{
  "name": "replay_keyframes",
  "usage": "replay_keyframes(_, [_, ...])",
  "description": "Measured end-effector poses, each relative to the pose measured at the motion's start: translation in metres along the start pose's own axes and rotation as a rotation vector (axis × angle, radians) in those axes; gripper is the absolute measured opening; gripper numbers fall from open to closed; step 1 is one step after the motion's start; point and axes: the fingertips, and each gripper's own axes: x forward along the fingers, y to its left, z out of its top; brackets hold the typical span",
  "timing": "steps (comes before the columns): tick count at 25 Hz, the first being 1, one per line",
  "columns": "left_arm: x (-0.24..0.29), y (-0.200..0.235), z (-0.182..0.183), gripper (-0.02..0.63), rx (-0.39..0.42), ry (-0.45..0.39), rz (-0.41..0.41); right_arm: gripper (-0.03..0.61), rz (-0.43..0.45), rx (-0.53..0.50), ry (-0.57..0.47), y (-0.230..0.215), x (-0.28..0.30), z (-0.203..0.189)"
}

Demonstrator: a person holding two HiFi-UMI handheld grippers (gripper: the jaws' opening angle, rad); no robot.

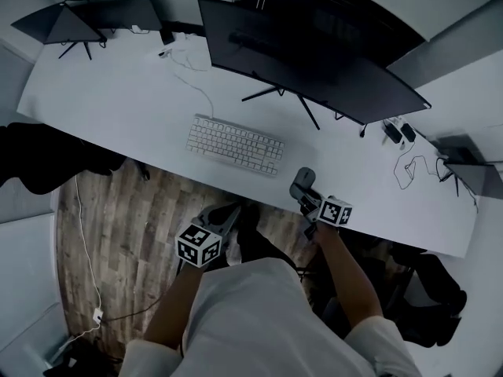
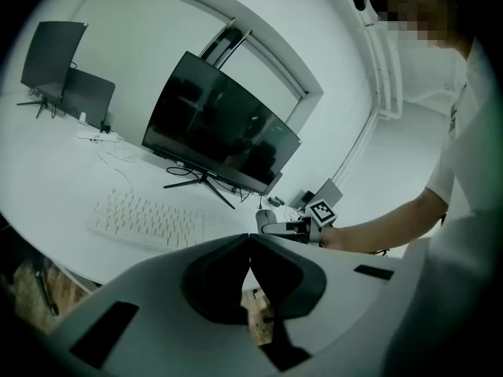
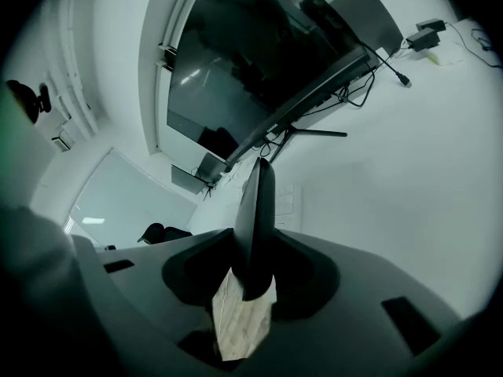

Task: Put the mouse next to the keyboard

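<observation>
Where the desk [image 1: 118, 100] begins at the left: a small dark screen [image 1: 94, 16] stands on thin legs at the far corner.
Left gripper [image 1: 230, 213]: held off the desk's front edge, over the wood floor [image 1: 118, 234]. The head view shows only its body and marker cube. Its own view shows the jaws closed tip to tip with nothing between them.
Keyboard [image 1: 235, 145]: white, lying flat mid-desk at a slight angle, in front of the large monitor.
Large monitor [image 1: 306, 53]: dark, on a splayed stand behind the keyboard; it appears in all three views.
Mouse [image 1: 305, 177]: dark, just right of the keyboard and a little apart from it, near the desk's front edge. Whether it rests on the surface or is lifted I cannot tell.
Right gripper [image 1: 308, 195]: clamped on the mouse. The head view shows the jaws reaching it from the near side. The right gripper view shows the mouse edge-on, wedged between the two pads. The left gripper view shows the gripper side-on, with a bare forearm [image 2: 385, 222] behind it.
Adapters [image 1: 399, 132]: black, with loose cables, right of the monitor stand.
Far right: another dark screen [image 1: 471, 175] at the desk's end, clear only in the head view.
</observation>
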Motion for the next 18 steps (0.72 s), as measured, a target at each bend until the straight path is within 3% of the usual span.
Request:
replay_keyframes(8, [0.02,0.002,-0.003,0.017,-0.051,-0.001,0.052,0.152,-0.04,-0.005,0.092,-0.037,0.033,0.004])
replay_keyframes(18, [0.035,0.004,-0.006,0.017,-0.096,-0.011,0.111,0.152,-0.184,-0.051,0.206,-0.084,0.061,0.004])
